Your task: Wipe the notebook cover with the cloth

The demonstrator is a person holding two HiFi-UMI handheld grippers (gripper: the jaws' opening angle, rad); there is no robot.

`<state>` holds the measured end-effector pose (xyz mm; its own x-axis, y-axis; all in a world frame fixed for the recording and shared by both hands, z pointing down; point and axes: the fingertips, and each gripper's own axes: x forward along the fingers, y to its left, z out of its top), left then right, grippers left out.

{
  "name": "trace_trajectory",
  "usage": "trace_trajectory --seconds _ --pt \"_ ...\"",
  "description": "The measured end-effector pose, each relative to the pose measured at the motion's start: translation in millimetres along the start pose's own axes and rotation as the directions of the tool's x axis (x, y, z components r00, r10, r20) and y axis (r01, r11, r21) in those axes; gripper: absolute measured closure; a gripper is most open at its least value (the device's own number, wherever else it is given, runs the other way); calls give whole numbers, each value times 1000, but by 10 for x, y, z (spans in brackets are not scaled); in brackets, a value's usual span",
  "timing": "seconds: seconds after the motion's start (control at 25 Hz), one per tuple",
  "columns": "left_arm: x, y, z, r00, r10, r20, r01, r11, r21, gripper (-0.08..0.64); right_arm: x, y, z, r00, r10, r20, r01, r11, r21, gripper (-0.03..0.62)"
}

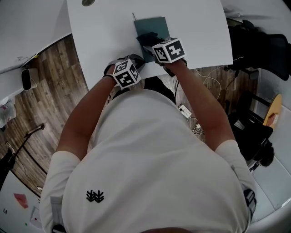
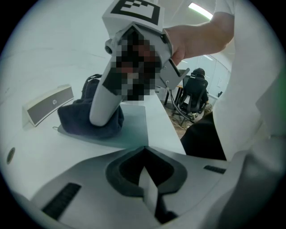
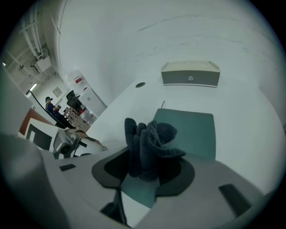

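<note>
A teal notebook (image 1: 152,28) lies flat on the white table (image 1: 104,32), close to its front edge. My right gripper (image 1: 157,45) is shut on a dark blue cloth (image 1: 146,40), which it presses onto the notebook's near left part. In the right gripper view the bunched cloth (image 3: 149,143) sticks up between the jaws of the right gripper (image 3: 145,172), over the notebook (image 3: 194,129). My left gripper (image 1: 129,68) hangs at the table's front edge, left of the notebook and off it. It (image 2: 145,172) is shut with nothing in it, and its view shows the cloth (image 2: 76,118) and notebook (image 2: 132,127).
A low grey box (image 3: 191,74) stands on the table beyond the notebook, and a round grommet (image 1: 87,2) sits at the far left. Off the table are a wooden floor (image 1: 50,91), cables (image 1: 195,127) and black chairs (image 1: 266,50) to the right.
</note>
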<state>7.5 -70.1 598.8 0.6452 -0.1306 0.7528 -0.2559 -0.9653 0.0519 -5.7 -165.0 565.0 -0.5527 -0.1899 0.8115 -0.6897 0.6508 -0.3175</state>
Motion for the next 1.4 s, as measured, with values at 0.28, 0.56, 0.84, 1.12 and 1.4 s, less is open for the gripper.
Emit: trace_trajectory --seconds 0.28,0.56,0.84,1.12,1.4 --pt "1 -22 -20 1000 -2 0 2 1000 0 554 75 -13 -19 1000 4 -17 -4 1000 -4 434" --pt "-23 -54 -35 1000 -3 3 3 1000 -1 554 -85 -330 -112 999 -49 -13 50 998 35 434" --pt "-16 -40 -23 1000 -5 0 5 1000 -2 554 -282 -738 -214 994 -108 -11 109 991 79 434" --pt "-27 -41 -31 1000 -5 1 5 1000 -4 554 -409 -983 -280 987 -162 -17 163 982 95 434" --pt "-18 -58 -36 1000 -3 0 3 1000 -2 554 -444 -894 -223 987 -159 -4 159 984 86 434"
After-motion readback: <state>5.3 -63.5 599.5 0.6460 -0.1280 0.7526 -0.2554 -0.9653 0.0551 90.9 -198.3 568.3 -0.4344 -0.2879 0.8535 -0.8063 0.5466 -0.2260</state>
